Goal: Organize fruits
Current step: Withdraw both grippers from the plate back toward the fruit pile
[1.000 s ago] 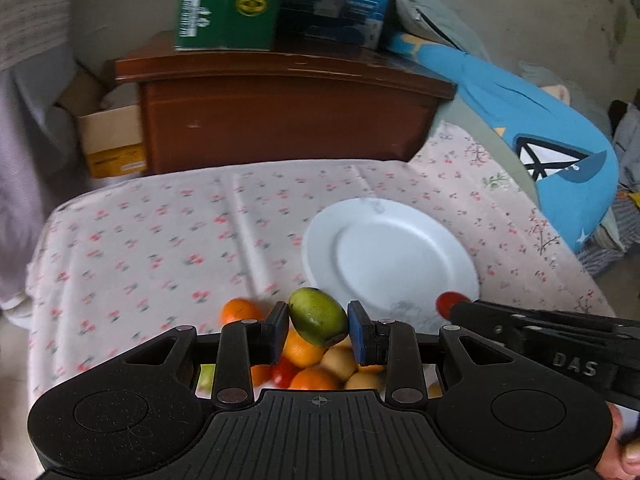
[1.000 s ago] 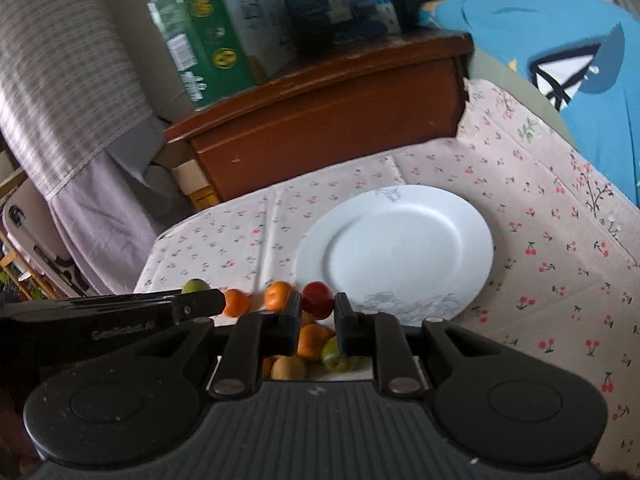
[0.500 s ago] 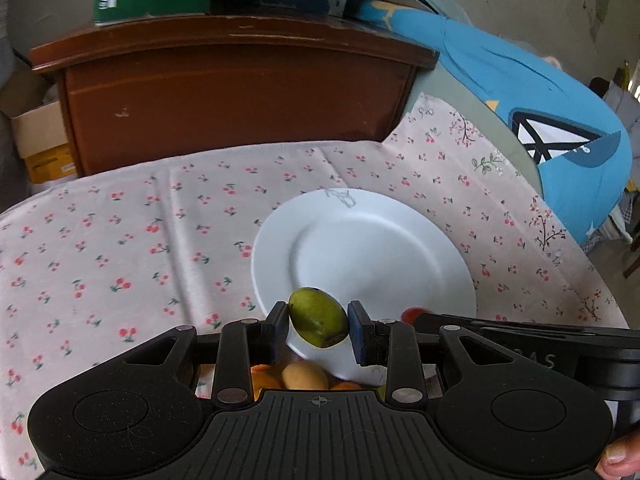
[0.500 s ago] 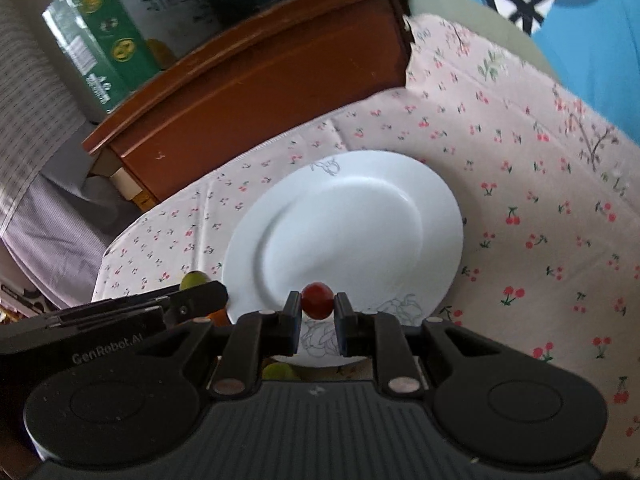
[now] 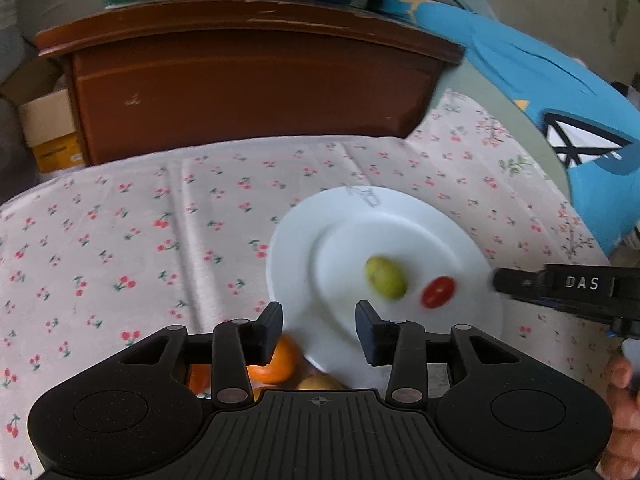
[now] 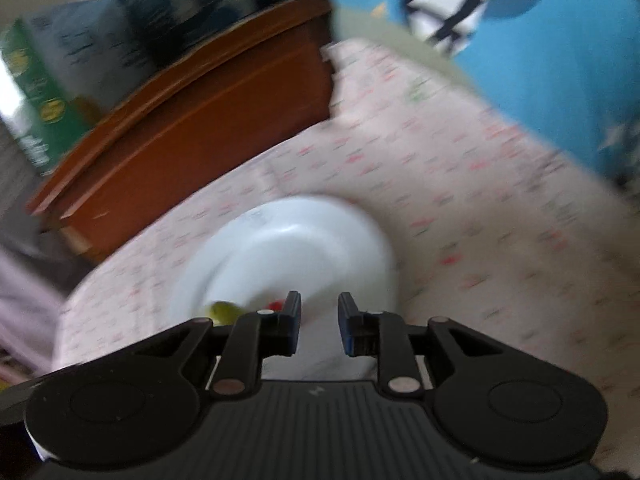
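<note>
Now both fruits lie on the white plate (image 5: pixel 400 216), so the drop step looks just done. The left gripper (image 5: pixel 319 330) has just been opening its fingers, and nothing is between them. The right gripper (image 6: pixel 319 322) has also just been opening, and its fingers stand apart with nothing between them.

The green fruit (image 5: pixel 385 277) sits near the middle of the plate. It is small, egg-shaped and a bit blurry. The red fruit (image 5: pixel 437 291) lies just to its right, small, round and shiny.

More fruits wait in a pile at the near edge of the worktop (image 5: pixel 120 240), just behind the left fingers; an orange one (image 5: pixel 276 364) shows there. Next, each hand likely needs to pull back to that pile and close gently on another fruit.
</note>
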A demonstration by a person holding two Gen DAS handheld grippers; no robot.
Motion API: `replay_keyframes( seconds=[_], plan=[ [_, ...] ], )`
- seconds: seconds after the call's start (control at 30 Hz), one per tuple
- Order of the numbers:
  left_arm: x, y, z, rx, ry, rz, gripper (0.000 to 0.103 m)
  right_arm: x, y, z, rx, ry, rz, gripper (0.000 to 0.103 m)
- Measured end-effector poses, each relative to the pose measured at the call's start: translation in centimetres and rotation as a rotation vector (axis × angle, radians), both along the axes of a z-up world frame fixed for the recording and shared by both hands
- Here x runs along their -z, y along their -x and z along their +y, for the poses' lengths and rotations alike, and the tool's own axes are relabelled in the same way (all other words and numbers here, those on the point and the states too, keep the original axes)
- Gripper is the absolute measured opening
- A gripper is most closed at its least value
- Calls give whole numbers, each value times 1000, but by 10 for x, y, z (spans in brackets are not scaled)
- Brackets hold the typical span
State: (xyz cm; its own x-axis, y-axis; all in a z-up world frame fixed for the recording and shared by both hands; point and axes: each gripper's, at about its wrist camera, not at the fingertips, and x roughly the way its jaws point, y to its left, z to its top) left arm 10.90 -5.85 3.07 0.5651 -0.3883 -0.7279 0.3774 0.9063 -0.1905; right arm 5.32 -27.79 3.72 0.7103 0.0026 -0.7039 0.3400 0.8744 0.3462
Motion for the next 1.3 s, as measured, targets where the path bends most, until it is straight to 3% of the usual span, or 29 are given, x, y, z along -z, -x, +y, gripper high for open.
replay_keyframes(
  seconds=[0.07,0.13,0.27,0.47,1.23,1.3],
  plan=[
    [1,-1,4,-21,-7,8,39,2,0,-6,64,49,26,28],
    [1,-1,6,-32,-25,3,39,8,-1,-11,82,31,57,29],
    [-1,-1,14,-58,-25,8,43,22,-6,-12,46,-57,96,31],
    [-6,3,25,-91,-24,3,46,26,-9,-6,9,-37,80,41],
    [-26,38,65,-134,-40,-25,49,24,-6,16,-72,10,60,41],
    [-28,46,69,-135,-38,-29,59,16,2,24,-90,36,44,42]
  ],
)
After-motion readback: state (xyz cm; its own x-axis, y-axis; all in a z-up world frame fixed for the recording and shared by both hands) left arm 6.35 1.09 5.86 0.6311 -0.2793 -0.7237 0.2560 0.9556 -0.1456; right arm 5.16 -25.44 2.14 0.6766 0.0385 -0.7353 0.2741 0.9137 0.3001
